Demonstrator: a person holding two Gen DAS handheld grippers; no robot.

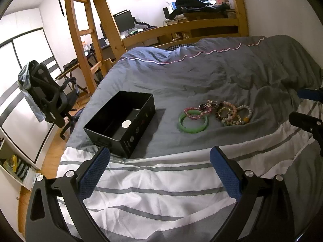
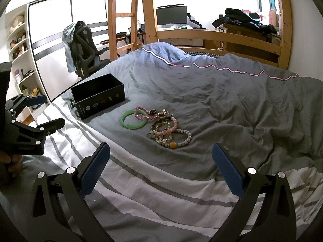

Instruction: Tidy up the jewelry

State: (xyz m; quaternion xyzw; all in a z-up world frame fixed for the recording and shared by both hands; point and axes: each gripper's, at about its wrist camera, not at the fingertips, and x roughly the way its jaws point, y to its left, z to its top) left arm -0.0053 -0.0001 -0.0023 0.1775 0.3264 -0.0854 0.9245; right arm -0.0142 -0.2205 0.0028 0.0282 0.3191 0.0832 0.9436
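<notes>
- Both tools hang over the striped near end of the bed, each with its blue-padded fingers spread wide apart and nothing between them: the left tool (image 1: 159, 173) in its own view, the right tool (image 2: 161, 169) in its own.
- Under them the bedcover (image 2: 153, 191) shows white cloth with grey stripes, rumpled, giving way to plain grey farther on.
- Past the stripes, on the grey cloth, lies a green bangle (image 2: 134, 119), flat; a pink beaded bracelet (image 2: 145, 114) overlaps its far right rim.
- Just beside these, to the right, a heap of beaded bracelets (image 2: 170, 134) lies tangled together, one strand carrying an amber bead (image 2: 172, 145).
- Two dark rings (image 1: 208, 105) sit at the far edge of the cluster, between the pink bracelet and the heap.
- Left of the jewelry, apart from it, stands an open black box (image 1: 121, 121) with a white round disc (image 1: 126, 124) on its floor.
- Farther off, a dark office chair (image 2: 84, 46) with a cloth draped on it stands beside the bed, next to a wooden ladder (image 2: 123, 18).
- Beyond the wooden footboard (image 2: 218, 38) a monitor (image 2: 171, 15) rests on a bench against the wall.
</notes>
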